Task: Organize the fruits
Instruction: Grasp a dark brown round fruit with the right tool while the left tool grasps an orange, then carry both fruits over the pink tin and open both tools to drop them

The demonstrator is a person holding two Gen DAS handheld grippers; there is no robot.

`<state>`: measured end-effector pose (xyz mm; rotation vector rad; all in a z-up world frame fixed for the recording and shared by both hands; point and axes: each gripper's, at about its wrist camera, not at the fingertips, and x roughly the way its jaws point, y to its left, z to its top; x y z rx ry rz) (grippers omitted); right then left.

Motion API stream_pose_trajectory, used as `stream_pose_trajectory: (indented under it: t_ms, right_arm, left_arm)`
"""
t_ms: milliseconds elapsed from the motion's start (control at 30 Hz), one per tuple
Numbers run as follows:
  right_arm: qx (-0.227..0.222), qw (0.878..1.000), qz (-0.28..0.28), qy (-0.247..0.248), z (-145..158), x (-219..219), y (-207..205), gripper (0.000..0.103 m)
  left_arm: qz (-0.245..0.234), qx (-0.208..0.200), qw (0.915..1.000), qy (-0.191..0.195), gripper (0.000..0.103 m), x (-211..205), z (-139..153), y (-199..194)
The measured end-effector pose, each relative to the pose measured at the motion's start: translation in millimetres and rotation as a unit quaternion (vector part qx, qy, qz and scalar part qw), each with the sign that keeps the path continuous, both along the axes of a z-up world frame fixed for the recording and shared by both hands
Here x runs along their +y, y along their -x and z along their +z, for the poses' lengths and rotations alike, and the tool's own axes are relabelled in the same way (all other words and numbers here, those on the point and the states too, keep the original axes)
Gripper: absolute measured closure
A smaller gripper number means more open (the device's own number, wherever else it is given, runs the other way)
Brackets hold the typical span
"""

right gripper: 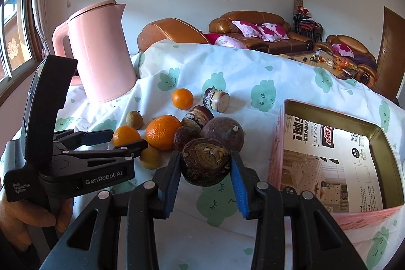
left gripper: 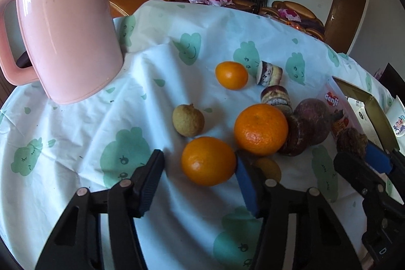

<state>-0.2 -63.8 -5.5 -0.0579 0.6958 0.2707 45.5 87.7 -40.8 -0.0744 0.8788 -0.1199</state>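
On the bench's cloud-print cloth (left gripper: 76, 133), the left tool (left gripper: 200, 168) straddles an orange (left gripper: 208, 160): the pad at 3 o'clock touches it, the pad at 9 o'clock stands just clear. At 1 o'clock from it lies a larger orange (left gripper: 260, 128). The right tool (right gripper: 205, 167) grips a dark brown fruit (right gripper: 205, 161) between both pads. At 3 o'clock of it sits an open tin box (right gripper: 329, 118); a pink kettle (right gripper: 101, 52) stands at 10 o'clock.

"genji" on box (left gripper: 336, 108), "GenRobot.AI" — left gripper (right gripper: 111, 141)
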Motion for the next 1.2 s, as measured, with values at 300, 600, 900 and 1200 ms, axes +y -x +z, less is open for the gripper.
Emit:
stream_pose_trajectory:
  t_ms: [300, 600, 900, 1200]
  right_arm:
    - [-0.039, 0.999, -0.013, -0.014, 13, -11, 10, 0.063]
    - [-0.121, 0.992, -0.036, 0.003, 45, -35, 30, 0.063]
    - [-0.122, 0.985, -0.12, 0.02, 46, -118, 26, 0.063]
    - [-0.077, 0.983, -0.167, 0.014, 29, -191, 18, 0.063]
  left_arm:
    - [0.035, -0.065, 0.9966, -0.038, 0.062, -1, 18, 20]
    - [0.029, -0.169, 0.9836, -0.057, 0.062, -35, 62, 44]
    - [-0.046, -0.19, 0.9796, -0.044, 0.062, -115, 79, 41]
    - [-0.128, -0.158, 0.9786, -0.032, 0.062, -205, 67, 29]
